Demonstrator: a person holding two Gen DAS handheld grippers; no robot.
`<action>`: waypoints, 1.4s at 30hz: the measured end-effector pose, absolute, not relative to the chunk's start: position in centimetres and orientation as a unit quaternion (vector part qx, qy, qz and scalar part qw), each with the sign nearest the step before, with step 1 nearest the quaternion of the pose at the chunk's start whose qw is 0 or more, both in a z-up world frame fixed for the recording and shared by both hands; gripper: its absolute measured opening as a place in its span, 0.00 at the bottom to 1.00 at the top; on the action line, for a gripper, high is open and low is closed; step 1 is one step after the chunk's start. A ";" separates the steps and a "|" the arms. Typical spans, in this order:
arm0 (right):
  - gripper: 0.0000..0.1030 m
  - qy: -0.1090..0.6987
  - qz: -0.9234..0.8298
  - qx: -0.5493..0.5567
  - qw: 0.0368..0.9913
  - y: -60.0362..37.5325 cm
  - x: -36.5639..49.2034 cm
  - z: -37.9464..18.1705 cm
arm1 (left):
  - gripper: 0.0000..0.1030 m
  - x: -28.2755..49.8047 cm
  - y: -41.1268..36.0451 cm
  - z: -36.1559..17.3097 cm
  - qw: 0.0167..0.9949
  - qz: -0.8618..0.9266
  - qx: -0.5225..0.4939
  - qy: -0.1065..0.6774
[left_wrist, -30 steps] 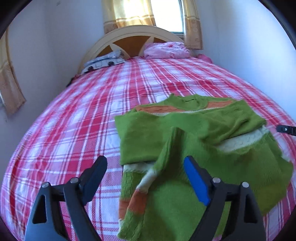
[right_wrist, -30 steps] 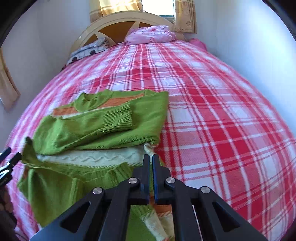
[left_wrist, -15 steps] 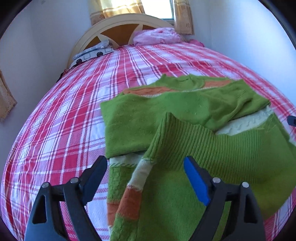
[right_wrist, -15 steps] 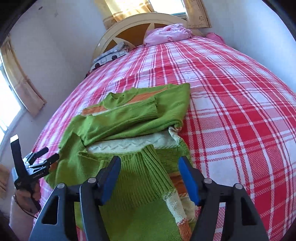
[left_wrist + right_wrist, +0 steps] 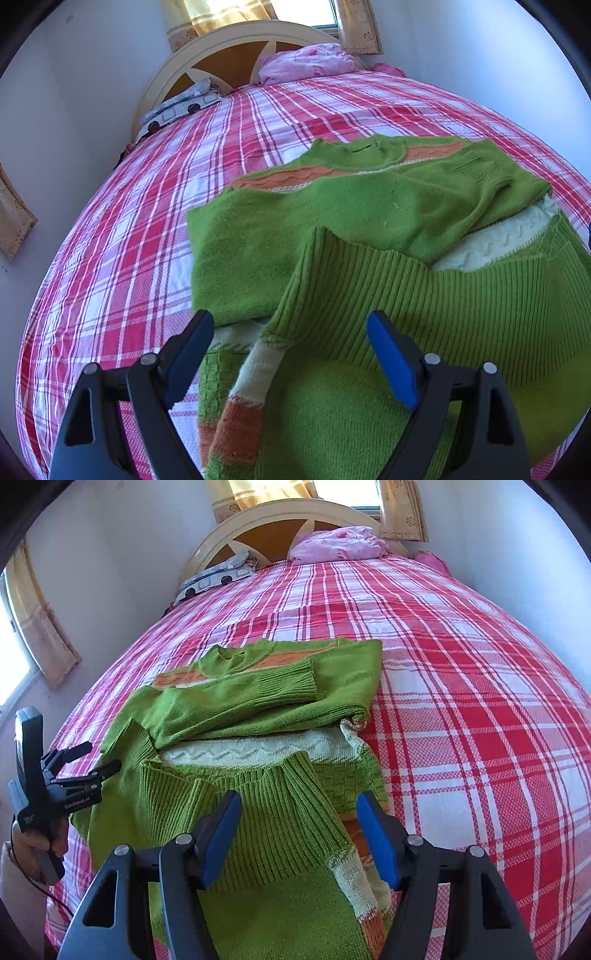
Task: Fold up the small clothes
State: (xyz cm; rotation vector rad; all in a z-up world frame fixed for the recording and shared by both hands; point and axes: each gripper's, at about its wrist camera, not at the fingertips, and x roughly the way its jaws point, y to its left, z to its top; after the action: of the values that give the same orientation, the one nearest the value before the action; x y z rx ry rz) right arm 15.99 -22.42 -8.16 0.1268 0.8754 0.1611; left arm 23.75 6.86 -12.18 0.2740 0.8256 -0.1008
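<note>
Left view: from the bed's foot, low over the sweater [image 5: 332, 206], facing the headboard [image 5: 236, 40].
Right view: same direction, close above.
Shared: sweater [image 5: 258, 701], bed [image 5: 461, 686], headboard [image 5: 295, 513].

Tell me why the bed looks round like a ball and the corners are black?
Left wrist view: the fisheye lens bulges the plaid bedspread and blackens the corners; the window glares white. Right wrist view: same bulge, sharp green sweater, washed-out window at the left edge.
</note>
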 end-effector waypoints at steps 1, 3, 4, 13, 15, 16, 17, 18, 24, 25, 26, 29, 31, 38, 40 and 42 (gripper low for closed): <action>0.64 0.423 0.078 0.059 0.901 -22.4 16.0 -8.1 | 0.85 23.8 6.7 -12.3 0.905 -0.051 0.134 0.401; 0.64 0.423 0.077 0.059 0.901 -22.3 16.0 -8.1 | 0.85 23.8 6.5 -12.4 0.904 -0.057 0.134 0.402; 0.64 0.423 0.077 0.060 0.901 -22.3 15.9 -8.1 | 0.85 23.9 6.3 -12.5 0.903 -0.059 0.135 0.403; 0.64 0.414 0.064 0.052 0.907 -23.1 15.2 -7.4 | 0.67 24.5 5.2 -12.9 0.895 -0.081 0.131 0.418; 0.64 0.415 0.060 0.051 0.906 -23.5 15.2 -7.5 | 0.54 24.5 5.0 -13.0 0.894 -0.093 0.125 0.421; 0.64 0.416 0.058 0.050 0.906 -23.6 15.2 -7.5 | 0.50 24.5 4.8 -13.1 0.893 -0.100 0.123 0.422; 0.64 0.417 0.054 0.047 0.906 -23.8 15.2 -7.6 | 0.47 24.4 4.7 -13.2 0.893 -0.106 0.122 0.421; 0.64 0.418 0.050 0.041 0.906 -23.8 15.2 -7.6 | 0.47 24.4 4.5 -13.2 0.893 -0.107 0.125 0.419; 0.64 0.415 0.043 -0.002 0.909 -23.6 15.6 -7.9 | 0.54 25.1 4.6 -13.2 0.891 -0.114 0.114 0.424; 0.64 0.417 0.046 -0.004 0.908 -23.6 15.8 -8.1 | 0.55 25.2 4.7 -13.2 0.891 -0.113 0.110 0.426; 0.64 0.419 0.049 -0.004 0.907 -23.5 16.1 -8.3 | 0.56 25.4 4.8 -13.3 0.890 -0.114 0.103 0.429; 0.64 0.434 0.066 -0.005 0.898 -23.1 17.2 -9.2 | 0.59 25.5 5.3 -13.4 0.889 -0.121 0.085 0.434; 0.64 0.440 0.077 -0.009 0.895 -22.6 17.6 -9.7 | 0.65 25.5 5.5 -13.5 0.890 -0.119 0.085 0.432; 0.57 0.455 0.100 -0.036 0.884 -20.7 19.2 -11.4 | 0.63 25.6 6.1 -13.9 0.891 -0.124 0.065 0.431; 0.49 0.459 0.105 -0.039 0.882 -20.4 19.4 -11.5 | 0.51 25.3 5.9 -13.9 0.892 -0.138 0.063 0.426; 0.26 0.462 0.110 -0.044 0.879 -20.1 19.4 -11.3 | 0.36 25.0 5.5 -13.9 0.892 -0.148 0.069 0.421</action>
State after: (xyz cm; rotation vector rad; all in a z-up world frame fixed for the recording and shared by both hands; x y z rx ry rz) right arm 19.38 -20.09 -11.35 -0.0922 0.9628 0.2291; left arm 25.01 5.46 -13.86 0.1439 0.8726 -0.3069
